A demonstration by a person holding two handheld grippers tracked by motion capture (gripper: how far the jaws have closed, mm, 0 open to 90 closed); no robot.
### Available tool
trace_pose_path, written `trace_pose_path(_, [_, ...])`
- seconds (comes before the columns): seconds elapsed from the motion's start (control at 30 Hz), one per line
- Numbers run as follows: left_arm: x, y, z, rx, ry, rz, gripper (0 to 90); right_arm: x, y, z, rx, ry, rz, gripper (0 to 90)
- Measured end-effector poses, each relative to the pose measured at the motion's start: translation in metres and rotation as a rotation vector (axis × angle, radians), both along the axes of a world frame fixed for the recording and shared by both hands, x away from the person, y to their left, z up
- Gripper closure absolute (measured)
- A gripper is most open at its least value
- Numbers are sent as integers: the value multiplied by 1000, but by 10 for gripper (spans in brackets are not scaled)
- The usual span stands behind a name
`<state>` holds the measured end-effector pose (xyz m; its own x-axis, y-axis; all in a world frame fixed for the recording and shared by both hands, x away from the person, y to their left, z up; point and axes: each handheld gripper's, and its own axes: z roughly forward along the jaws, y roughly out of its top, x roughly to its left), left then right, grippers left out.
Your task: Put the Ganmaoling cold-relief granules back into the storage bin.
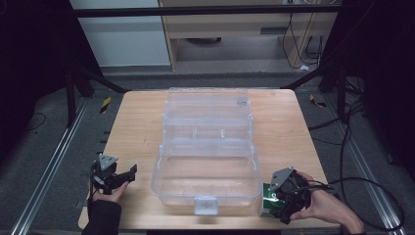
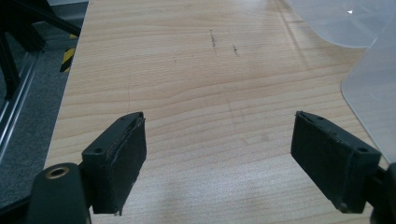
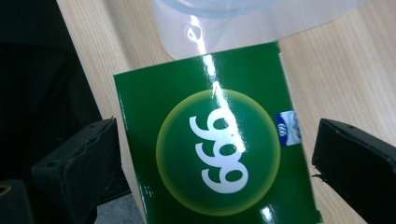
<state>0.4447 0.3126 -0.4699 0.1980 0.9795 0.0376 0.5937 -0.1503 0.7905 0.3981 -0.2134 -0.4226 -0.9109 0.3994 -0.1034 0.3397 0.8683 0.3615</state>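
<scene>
Green box [image 3: 219, 154] printed "999" lying flat at the near right corner of the table [image 1: 137, 127], just beside the clear plastic case [image 1: 208, 161]; right tool [image 1: 280, 199] poised over it, released; left tool [image 1: 121, 176] released over bare wood.

Lab or test bay, not home. Small wooden table [image 1: 142, 127] sits inside black metal frame [image 1: 205, 11]; struts slant down beside table's far corners. Grey carpet floor around table, aluminium rail [image 1: 46, 176] along its left. Cables [image 1: 362, 147] trail right of table. Plain light-wood cabinet [image 1: 235, 29] behind table.
</scene>
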Motion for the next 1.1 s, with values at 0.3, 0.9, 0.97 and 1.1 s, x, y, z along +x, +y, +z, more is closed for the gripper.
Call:
trace_pose_path(0.3, [0,0,0,3,1,0,177,5,6,-11,-45,27,37,35])
trace_pose_path(0.9, [0,0,0,6,2,2,183,10,8,-17,-93,60,82,108])
trace_pose_path(0.97, [0,0,0,7,1,1,184,10,7,-16,-88,67,82,130])
trace_pose_path(1.1, [1,-1,0,8,1,1,184,9,6,-14,-81,72,79,150])
